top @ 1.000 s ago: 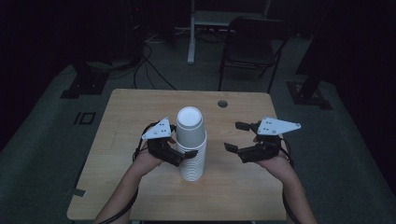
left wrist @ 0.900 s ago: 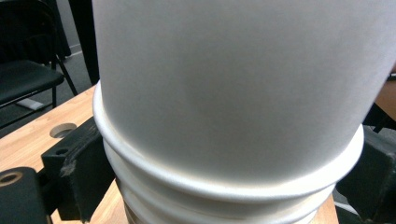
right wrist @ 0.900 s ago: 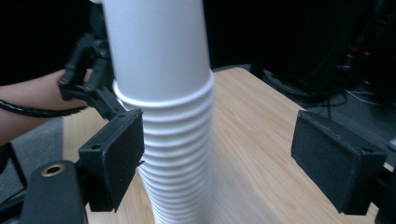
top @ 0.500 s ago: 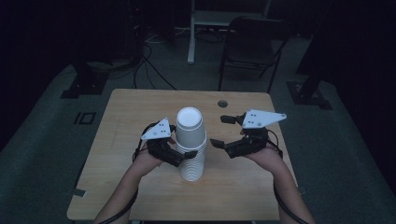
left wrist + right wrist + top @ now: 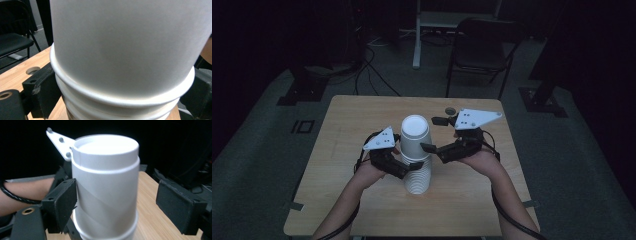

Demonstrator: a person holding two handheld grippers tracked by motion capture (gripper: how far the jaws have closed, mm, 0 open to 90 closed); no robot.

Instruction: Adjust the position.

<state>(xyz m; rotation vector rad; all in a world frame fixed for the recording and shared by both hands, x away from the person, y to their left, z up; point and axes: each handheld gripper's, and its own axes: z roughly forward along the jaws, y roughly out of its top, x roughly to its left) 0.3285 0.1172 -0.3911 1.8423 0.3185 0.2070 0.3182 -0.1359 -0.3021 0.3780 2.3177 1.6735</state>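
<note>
Room: dark, with a black folding chair behind the pale wooden table.
Stack: tall white paper cups, upside down, mid-table.
Left gripper: jaws clamped on the stack's lower rims.
Right gripper: jaws wide, either side of the top cup; left pad at the wall, right pad apart.

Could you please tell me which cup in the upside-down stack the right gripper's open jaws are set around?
The top cup: its whole side is bare, while the others show as rims beneath it. The right gripper flanks it, one pad clearly apart from it.
</note>
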